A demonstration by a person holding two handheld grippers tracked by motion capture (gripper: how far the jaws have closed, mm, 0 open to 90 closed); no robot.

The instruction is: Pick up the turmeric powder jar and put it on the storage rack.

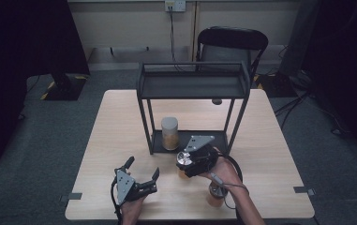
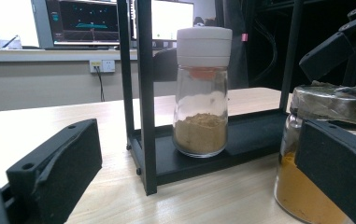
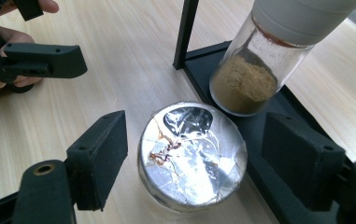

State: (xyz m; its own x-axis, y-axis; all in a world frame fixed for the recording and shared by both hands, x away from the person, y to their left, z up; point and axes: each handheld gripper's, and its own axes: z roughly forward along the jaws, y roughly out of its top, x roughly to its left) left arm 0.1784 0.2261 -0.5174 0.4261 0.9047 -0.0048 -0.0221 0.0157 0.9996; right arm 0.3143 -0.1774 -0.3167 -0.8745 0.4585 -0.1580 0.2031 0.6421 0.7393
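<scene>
The right gripper (image 3: 192,163) hangs over a foil-capped jar (image 3: 192,154) on the table (image 1: 270,154), jaws apart on either side, not touching it. Just behind, a white-lidded jar (image 3: 255,70) stands on the black rack (image 1: 192,84). The left gripper (image 1: 142,169) rests nearby, open and empty.

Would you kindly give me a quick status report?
Right claw open astride foil-capped jar, not gripping. Left claw open, idle. Rack with white-lidded jar just behind.

Spice jars beside a black rack (image 2: 143,116)

White-capped jar (image 2: 201,93) stands on the rack's base; foil-topped jar (image 2: 313,158) stands just right of it, between black jaws.
</scene>
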